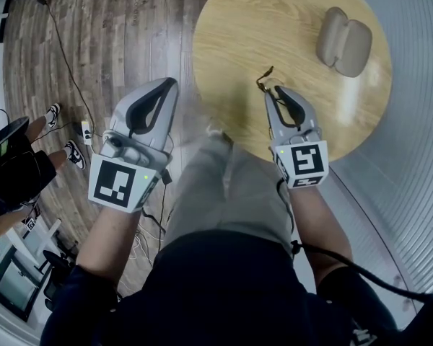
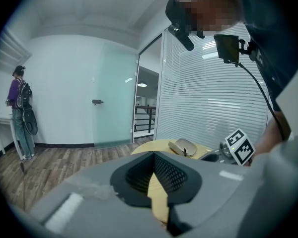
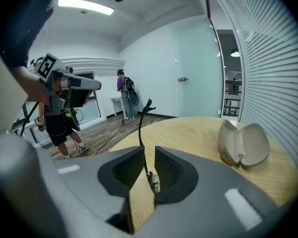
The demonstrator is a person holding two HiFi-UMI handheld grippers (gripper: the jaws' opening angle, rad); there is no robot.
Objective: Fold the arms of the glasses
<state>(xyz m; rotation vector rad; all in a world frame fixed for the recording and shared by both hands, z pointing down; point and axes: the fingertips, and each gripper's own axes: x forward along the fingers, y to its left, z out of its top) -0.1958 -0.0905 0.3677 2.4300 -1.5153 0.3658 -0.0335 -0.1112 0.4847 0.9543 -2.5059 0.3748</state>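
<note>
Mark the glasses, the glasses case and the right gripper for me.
glasses (image 3: 140,133), right gripper view, on the thin dark arm standing between the jaws.
glasses case (image 1: 355,49), head view, on its right-hand shell.
right gripper (image 1: 280,91), head view, midway between its fingertips.

Glasses (image 3: 140,131) — mostly hidden behind right gripper (image 1: 279,95)

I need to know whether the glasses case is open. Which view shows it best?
The right gripper view: the glasses case sits close and large, both halves spread open on the table. The head view shows it from above, smaller; the left gripper view shows only a small, distant shape.
</note>
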